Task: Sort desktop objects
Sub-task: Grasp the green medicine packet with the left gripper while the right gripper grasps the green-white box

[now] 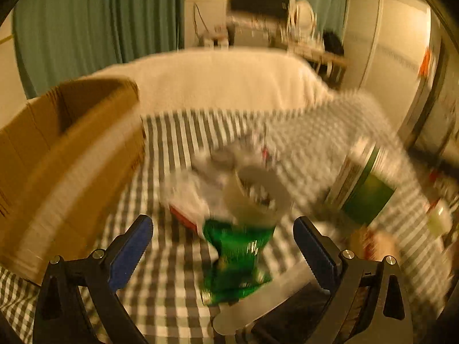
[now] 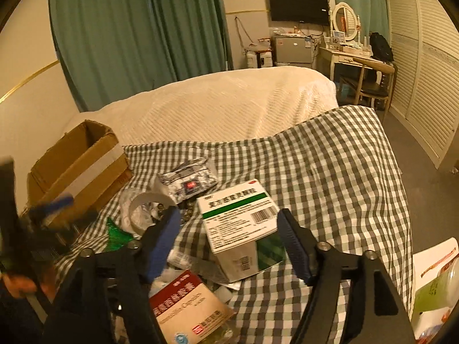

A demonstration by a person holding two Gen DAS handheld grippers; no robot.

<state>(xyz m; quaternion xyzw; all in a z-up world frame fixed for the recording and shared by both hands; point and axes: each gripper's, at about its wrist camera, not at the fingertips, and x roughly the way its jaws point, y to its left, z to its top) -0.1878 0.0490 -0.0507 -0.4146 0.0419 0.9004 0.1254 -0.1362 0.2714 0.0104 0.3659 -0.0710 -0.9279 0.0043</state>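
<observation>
A grey-and-white checked cloth (image 2: 330, 172) carries a white carton with a green stripe (image 2: 239, 215), a crumpled green wrapper (image 1: 236, 255), a maroon-and-tan box (image 2: 186, 306) and a brown cardboard box (image 2: 77, 169); teal curtains (image 2: 129, 34) hang behind.

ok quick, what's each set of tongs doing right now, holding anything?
Left tongs: open, holding nothing, green packet lying between the fingers.
Right tongs: open, empty, above the white and green box.

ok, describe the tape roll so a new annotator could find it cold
Start at the open cardboard box on the left of the checked cloth. Just right of its near corner, in the clutter, lies the tape roll, beside the green wrapper. It is the only pale ring with a hollow centre; its neighbours are flat packets and boxes.
</observation>
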